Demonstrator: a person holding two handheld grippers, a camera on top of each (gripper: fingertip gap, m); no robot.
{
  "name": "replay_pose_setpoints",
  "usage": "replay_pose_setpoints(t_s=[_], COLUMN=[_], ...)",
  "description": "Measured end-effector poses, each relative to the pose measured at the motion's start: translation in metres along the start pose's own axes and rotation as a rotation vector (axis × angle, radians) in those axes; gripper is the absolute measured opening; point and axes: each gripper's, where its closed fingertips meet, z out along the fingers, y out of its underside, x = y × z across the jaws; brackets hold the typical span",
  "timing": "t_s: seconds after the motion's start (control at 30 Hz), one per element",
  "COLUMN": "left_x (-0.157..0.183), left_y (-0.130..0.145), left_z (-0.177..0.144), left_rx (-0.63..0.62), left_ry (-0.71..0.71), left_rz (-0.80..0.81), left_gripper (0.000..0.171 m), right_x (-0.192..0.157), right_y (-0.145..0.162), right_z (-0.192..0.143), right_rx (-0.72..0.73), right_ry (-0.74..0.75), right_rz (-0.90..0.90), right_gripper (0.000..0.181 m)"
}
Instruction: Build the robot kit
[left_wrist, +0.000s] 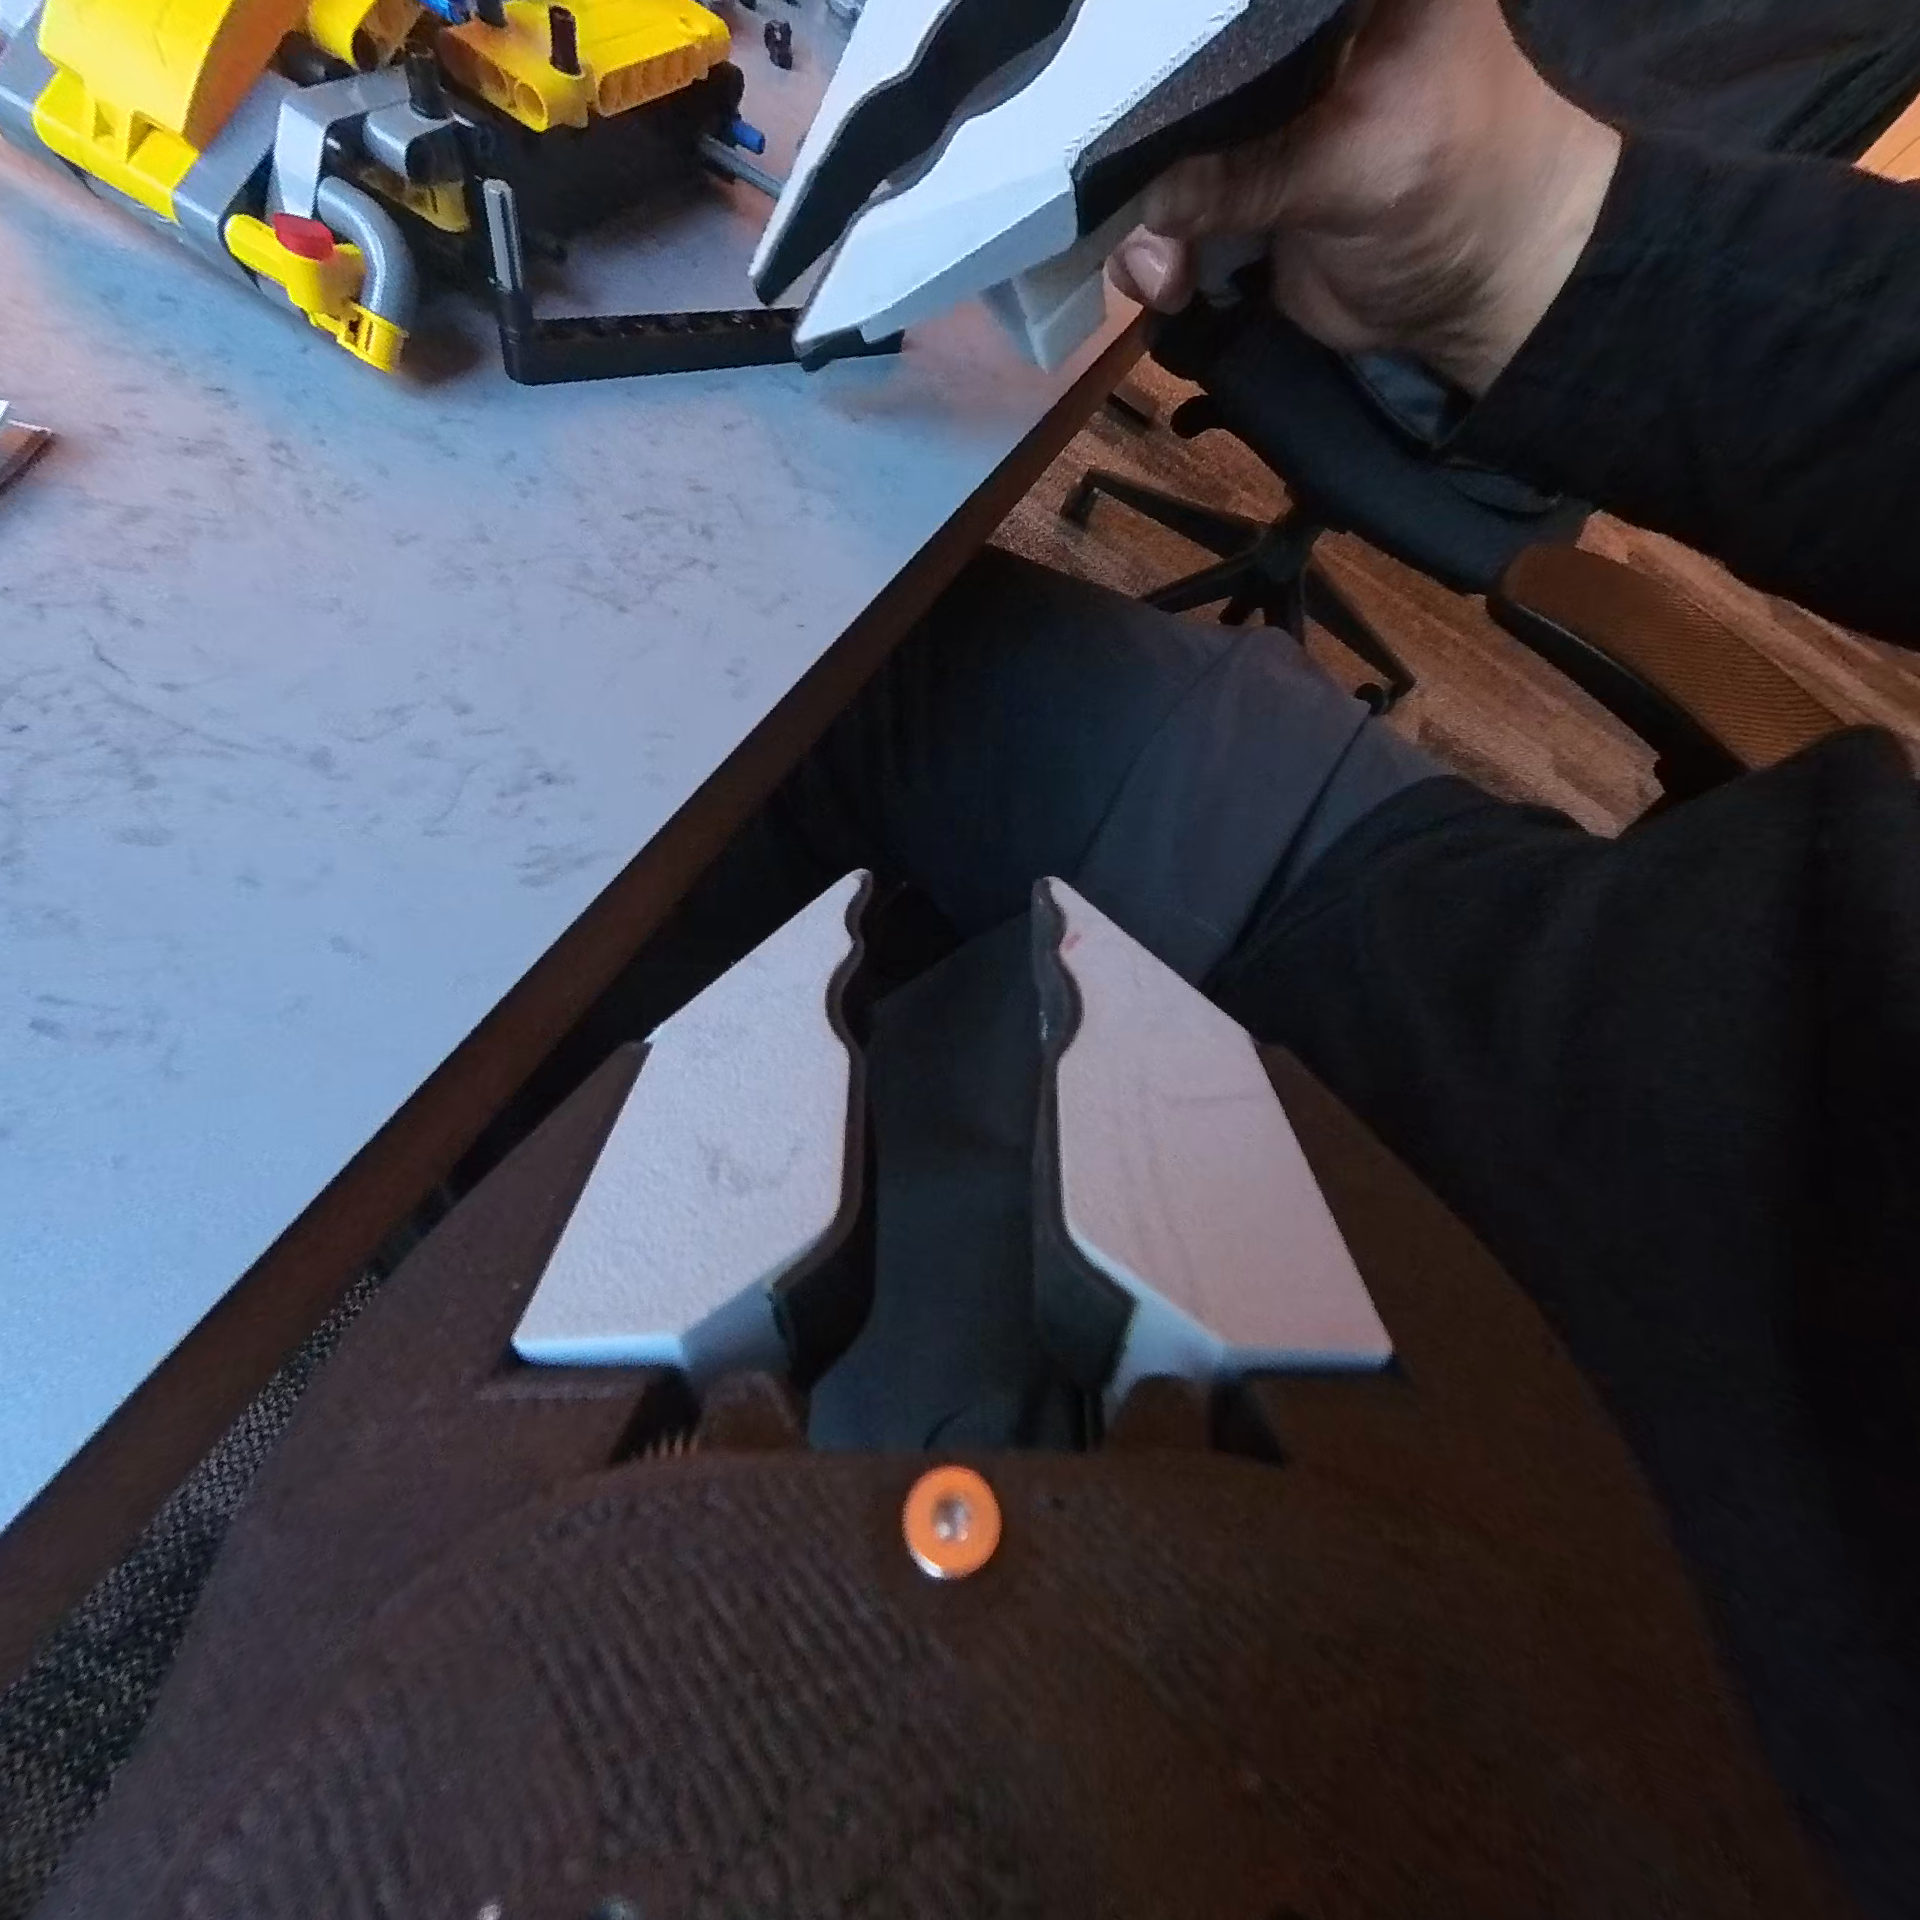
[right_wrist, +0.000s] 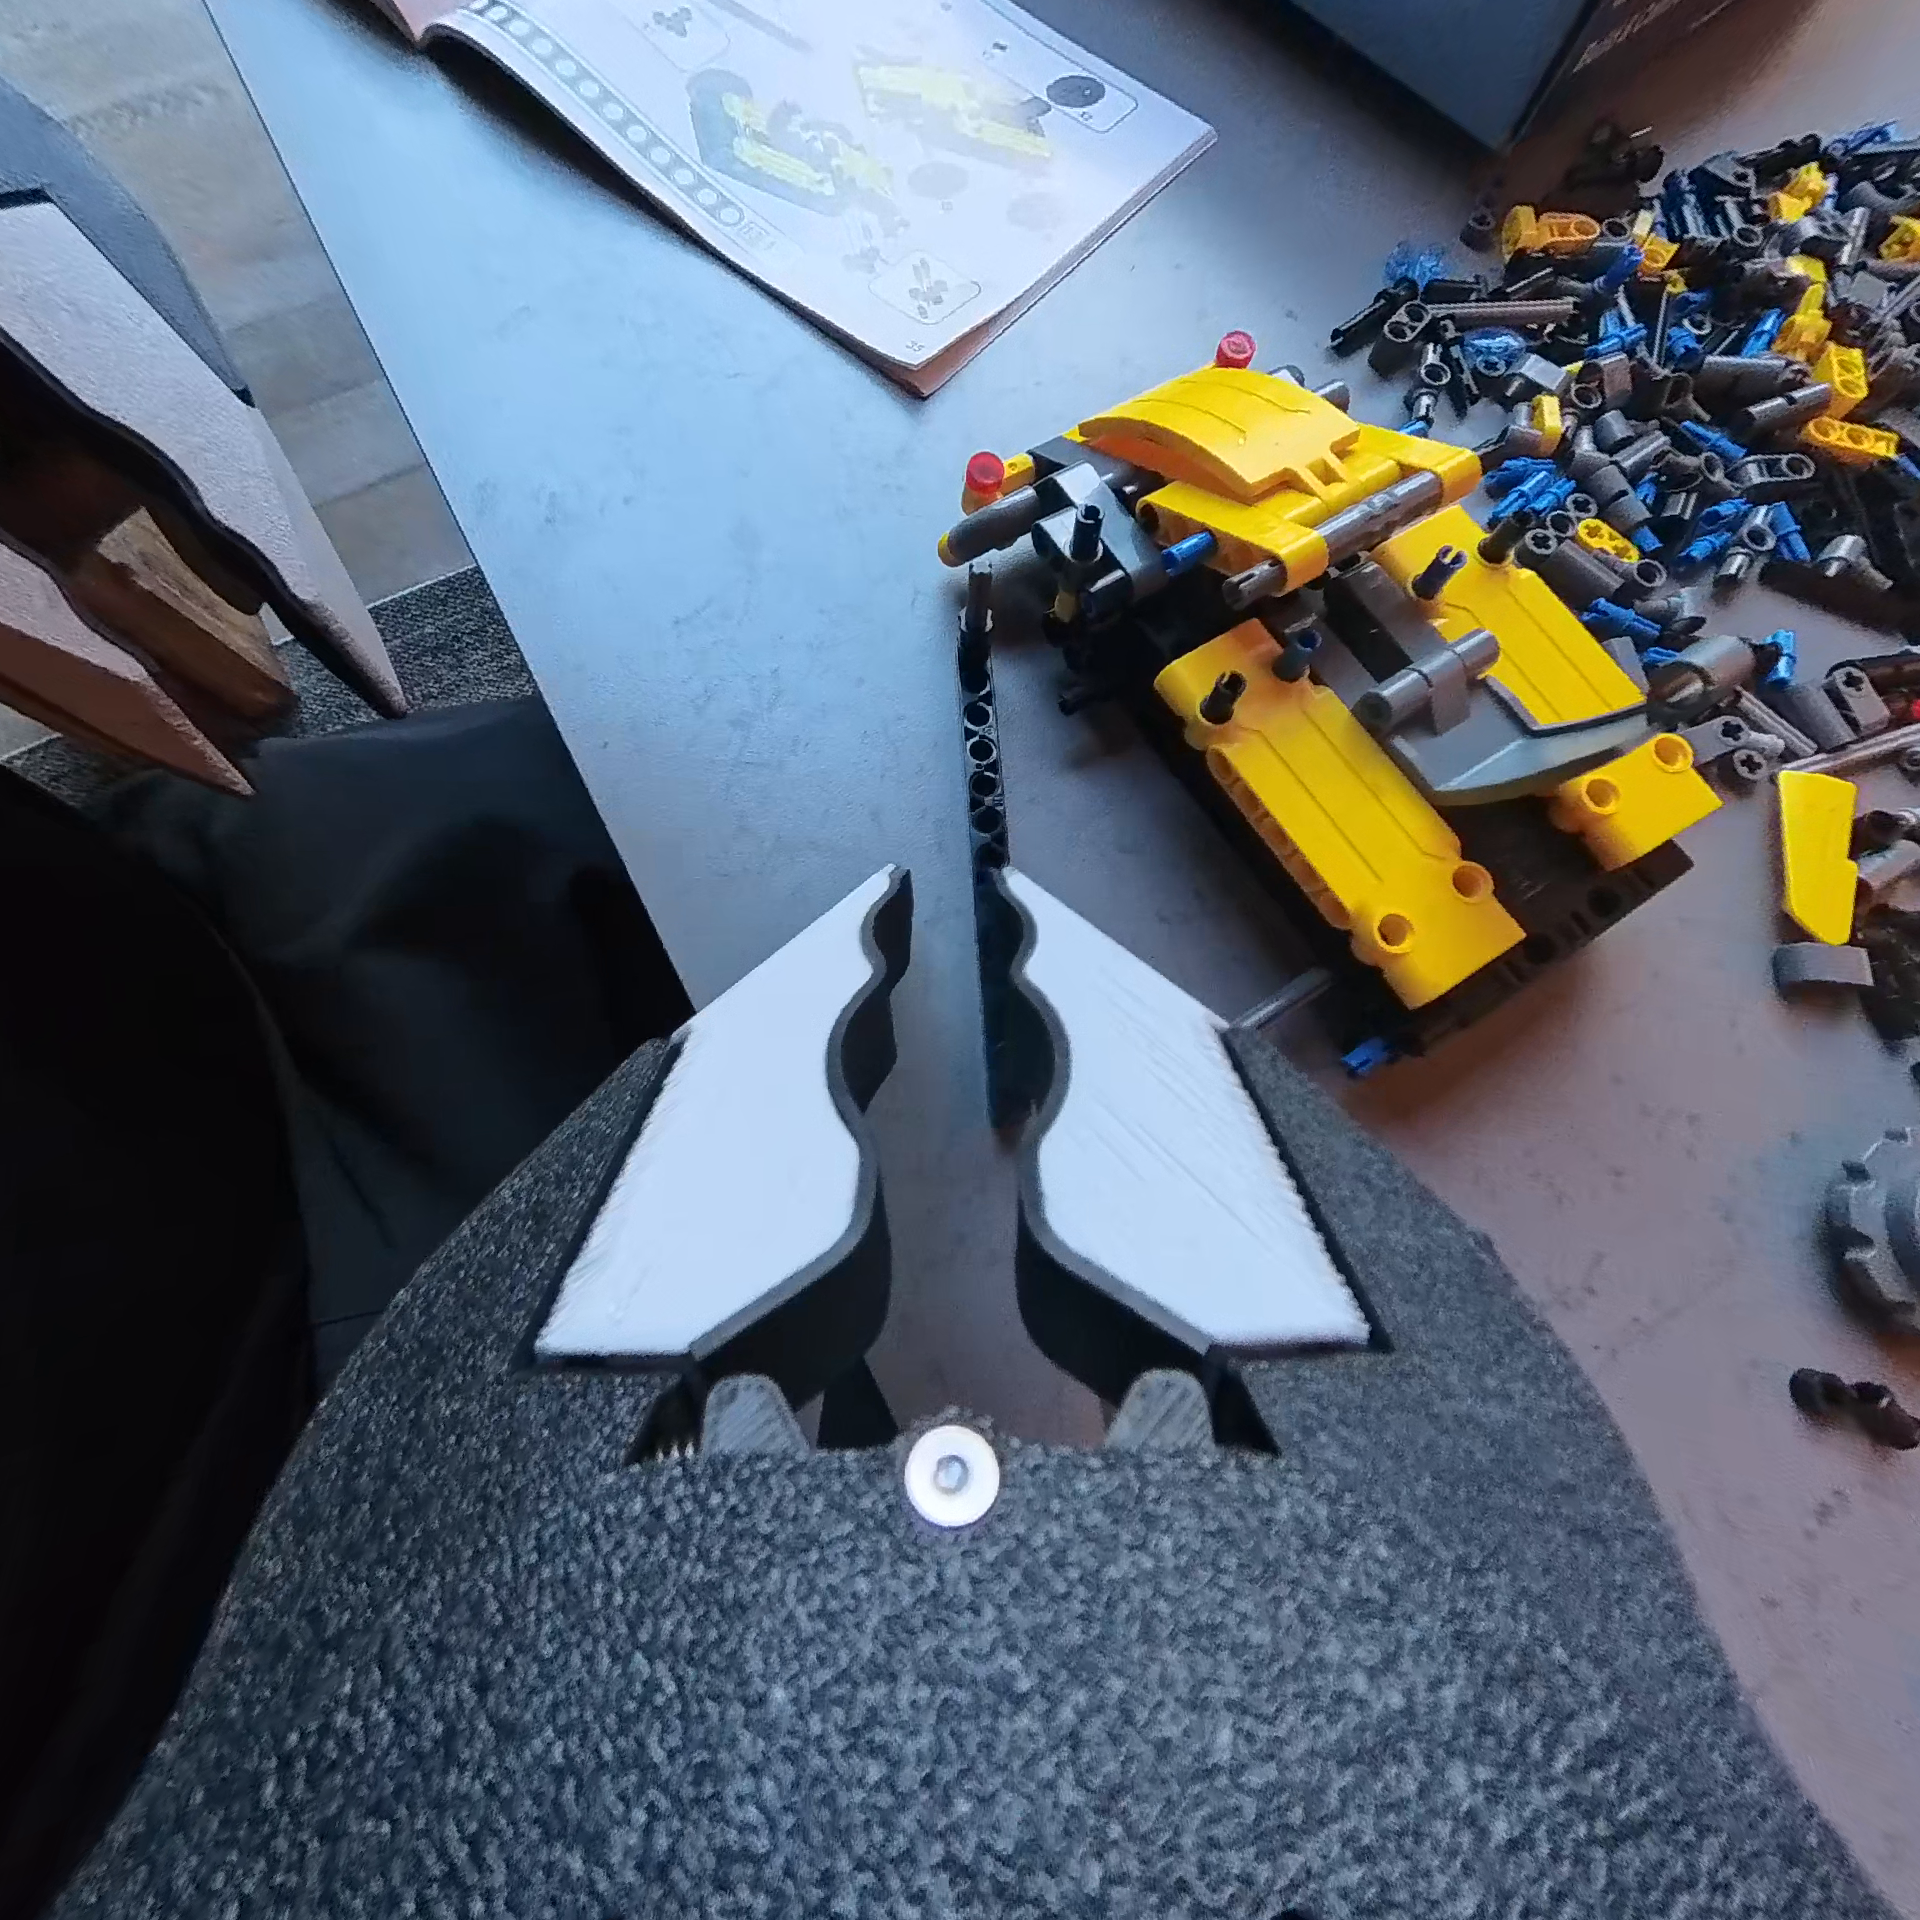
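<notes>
The right gripper (right_wrist: 951, 894), jaws parted, is straddling the long black perforated plastic beam (right_wrist: 982, 748) beside the yellow brick vehicle (right_wrist: 1340, 707), risking nudging it sideways, while the left gripper (left_wrist: 951, 904), also unclenched, is hanging empty off the grey table (left_wrist: 312, 727).

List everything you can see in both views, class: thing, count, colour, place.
Table: one, grey, under everything.
Toy vehicle: one, yellow, grey and black, mid-table.
Black beam: one, L-shaped, beside the vehicle, its end between the right jaws.
Loose parts: many, blue, black, yellow, far right.
Booklet: one, open, far end.
Box: one, dark, corner.
Office chair: one, black, floor.
Left gripper: jaws open, empty, off table edge.
Right gripper: jaws open.
Hand: one, holding right gripper.
</notes>
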Motion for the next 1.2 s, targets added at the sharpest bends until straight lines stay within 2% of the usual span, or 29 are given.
replay_pose_setpoints(t_s=[0.4, 0.73, 0.83, 0.93, 1.2], left_x=[-0.006, -0.028, -0.035, -0.039, -0.028], left_y=[0.007, 0.023, 0.022, 0.020, 0.016], left_z=[0.005, -0.003, -0.006, -0.004, 0.008], left_rx=[-0.028, -0.059, -0.048, -0.060, -0.088], left_ry=[-0.033, -0.228, -0.281, -0.315, -0.328], left_rz=[0.001, 0.020, 0.016, 0.041, 0.172], left_gripper=[0.026, 0.025, 0.025, 0.025, 0.024], right_x=[0.006, 0.007, 0.007, 0.005, -0.016], right_y=[0.003, 0.016, 0.019, 0.019, 0.012], right_z=[-0.002, -0.005, -0.006, -0.006, -0.010], right_rx=[0.007, -0.007, 0.012, 0.023, 0.021], right_ry=[0.031, 0.018, -0.017, -0.068, -0.165], right_rz=[0.006, 0.002, 0.051, 0.085, 0.046], right_gripper=[0.021, 0.024, 0.022, 0.008, 0.007])
